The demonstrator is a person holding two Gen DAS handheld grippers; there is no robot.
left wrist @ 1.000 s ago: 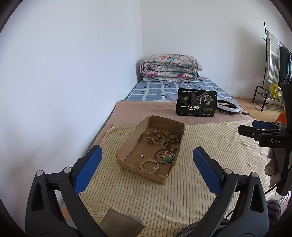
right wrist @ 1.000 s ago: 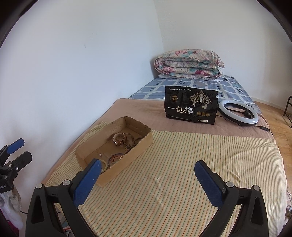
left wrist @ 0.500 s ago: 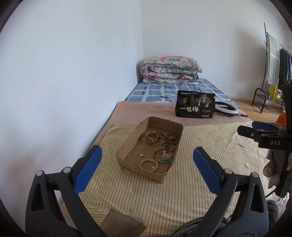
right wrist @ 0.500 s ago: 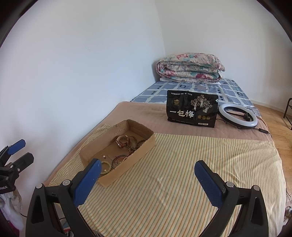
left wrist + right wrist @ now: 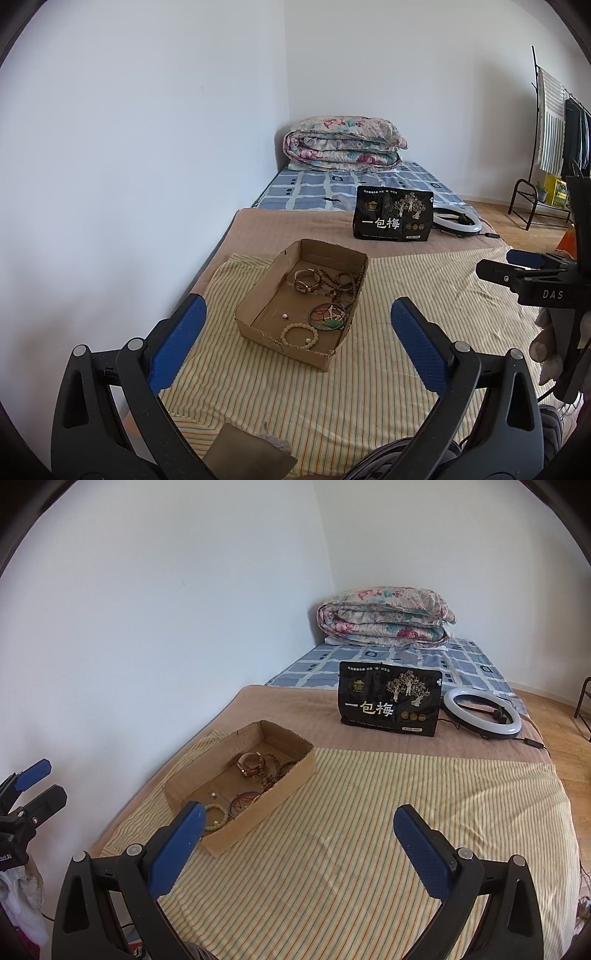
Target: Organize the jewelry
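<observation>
An open cardboard box sits on a striped cloth on the bed. Inside lie a watch, brown bead strands, a red cord ring with a green pendant, a pale bead bracelet and a small pearl. My left gripper hovers short of the box, open and holding nothing. My right gripper is to the box's right, also open with nothing in it.
A black snack bag stands behind the cloth, with a ring light beside it. A folded floral quilt lies at the bed's far end. A white wall runs along the left; a clothes rack stands far right.
Both views have drifted a little, so the box sits slightly higher in the left view and further right in the right view. Both grippers stay open; the jewelry has not moved.
</observation>
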